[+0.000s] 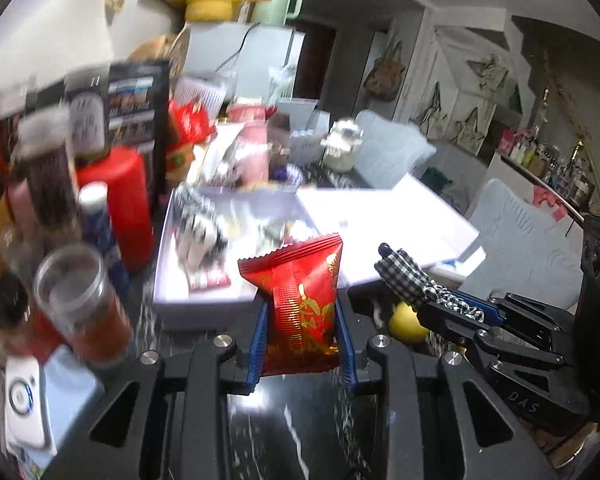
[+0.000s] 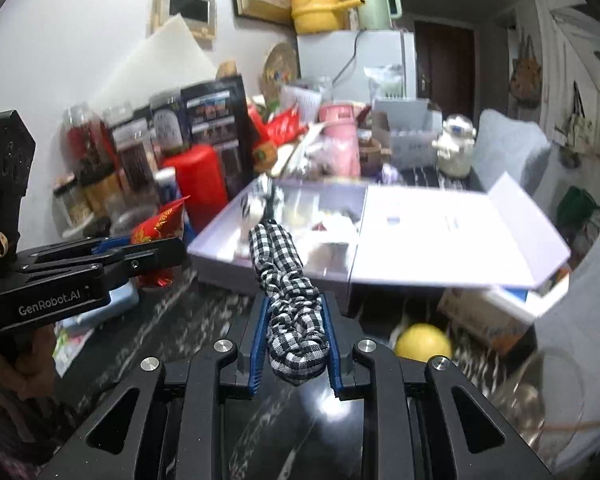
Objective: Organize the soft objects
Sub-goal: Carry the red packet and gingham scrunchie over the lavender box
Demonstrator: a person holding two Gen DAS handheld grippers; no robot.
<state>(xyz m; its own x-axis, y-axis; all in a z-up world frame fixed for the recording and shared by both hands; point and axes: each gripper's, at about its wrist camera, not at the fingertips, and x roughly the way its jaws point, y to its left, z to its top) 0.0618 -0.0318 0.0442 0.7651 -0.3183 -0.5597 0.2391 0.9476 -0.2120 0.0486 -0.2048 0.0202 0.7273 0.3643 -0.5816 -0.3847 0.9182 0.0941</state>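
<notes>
Above the worktop (image 1: 284,432), risks as I see them:
Left tool (image 1: 302,316): clamped on red packet (image 1: 300,288); may crush.
Right tool (image 2: 296,332): pinching checked scrunchie (image 2: 288,280); could slip before the open box (image 2: 220,256).

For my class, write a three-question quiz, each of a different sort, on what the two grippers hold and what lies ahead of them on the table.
1. True or false: the left gripper is shut on a red snack packet.
2. The right gripper holds: A) a yellow ball, B) a checked fabric scrunchie, C) a bottle.
3. Fill in: ahead of both grippers lies an open white ____.

Key: 1 true; 2 B; 3 box.
</notes>
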